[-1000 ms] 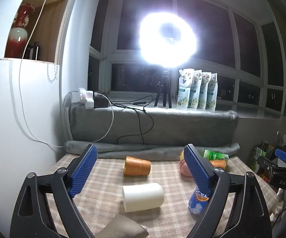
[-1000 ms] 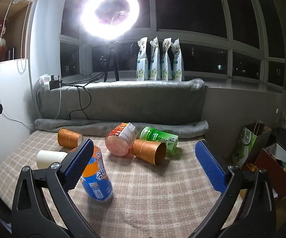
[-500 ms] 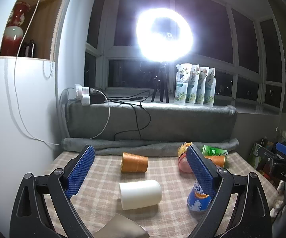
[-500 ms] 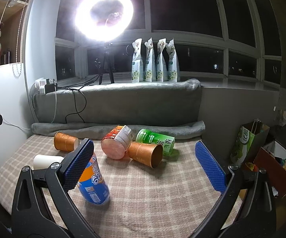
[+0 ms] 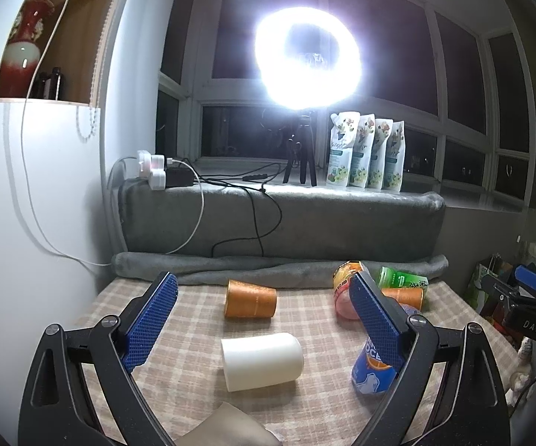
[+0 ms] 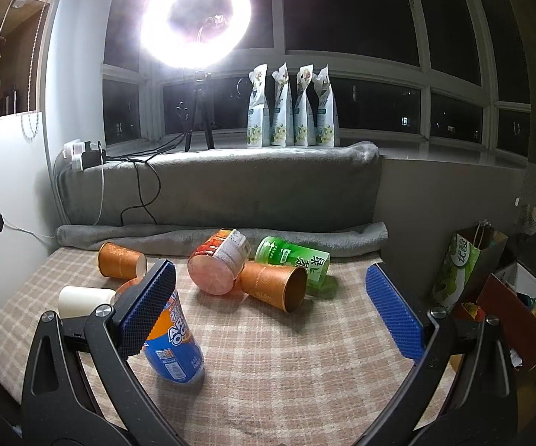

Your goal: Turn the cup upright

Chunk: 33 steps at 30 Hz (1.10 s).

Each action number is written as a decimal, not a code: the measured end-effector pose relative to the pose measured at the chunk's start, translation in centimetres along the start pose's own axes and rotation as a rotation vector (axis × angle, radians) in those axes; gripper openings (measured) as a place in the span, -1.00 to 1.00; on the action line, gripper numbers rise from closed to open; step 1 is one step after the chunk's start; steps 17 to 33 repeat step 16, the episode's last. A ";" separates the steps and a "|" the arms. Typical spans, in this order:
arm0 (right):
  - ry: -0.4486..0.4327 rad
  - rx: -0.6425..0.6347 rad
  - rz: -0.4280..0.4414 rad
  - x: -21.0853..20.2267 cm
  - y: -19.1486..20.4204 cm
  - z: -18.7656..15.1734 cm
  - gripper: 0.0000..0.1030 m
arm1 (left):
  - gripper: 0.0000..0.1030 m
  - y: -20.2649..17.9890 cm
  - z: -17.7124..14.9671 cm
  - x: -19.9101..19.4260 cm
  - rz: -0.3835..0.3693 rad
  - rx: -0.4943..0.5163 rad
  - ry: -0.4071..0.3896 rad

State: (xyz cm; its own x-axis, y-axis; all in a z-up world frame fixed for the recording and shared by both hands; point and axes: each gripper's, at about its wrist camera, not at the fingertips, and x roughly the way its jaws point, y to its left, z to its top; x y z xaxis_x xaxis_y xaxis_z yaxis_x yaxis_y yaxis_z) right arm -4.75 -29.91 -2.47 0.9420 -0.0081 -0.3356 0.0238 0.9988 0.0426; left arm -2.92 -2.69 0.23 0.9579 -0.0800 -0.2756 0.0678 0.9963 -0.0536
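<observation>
Two views split the checked cloth [image 6: 305,371]: the right wrist view alone shows bare cloth ahead of the right gripper [image 6: 268,308], the left wrist view alone a grey cushion corner [image 5: 230,423] at the near edge. Both grippers stand spread, empty; the left gripper [image 5: 264,319] frames the white cup [image 5: 262,360], lying on its side, slightly nearer than a second ago.
</observation>
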 end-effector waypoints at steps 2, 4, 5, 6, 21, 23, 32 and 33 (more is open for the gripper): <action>0.002 -0.002 0.001 0.0 0.0 0.0 1.00 | 0.82 0.0 0.0 0.2 0.000 -0.002 0.002; 0.008 -0.005 0.001 0.3 0.2 -0.1 1.00 | 0.82 0.0 -0.1 0.3 -0.001 -0.003 0.005; 0.010 -0.005 0.001 0.3 0.2 -0.2 1.00 | 0.82 0.0 -0.1 0.3 -0.001 -0.002 0.007; 0.012 -0.005 0.001 0.4 0.3 -0.2 1.00 | 0.82 0.0 -0.1 0.4 -0.002 -0.002 0.008; 0.027 -0.014 0.006 0.8 0.4 -0.4 1.00 | 0.82 0.1 -0.2 0.5 0.003 0.005 0.000; 0.027 -0.014 0.006 0.8 0.4 -0.4 1.00 | 0.82 0.1 -0.2 0.5 0.003 0.005 0.000; 0.027 -0.014 0.006 0.8 0.4 -0.4 1.00 | 0.82 0.1 -0.2 0.5 0.003 0.005 0.000; 0.027 -0.014 0.006 0.8 0.4 -0.4 1.00 | 0.82 0.1 -0.2 0.5 0.003 0.005 0.000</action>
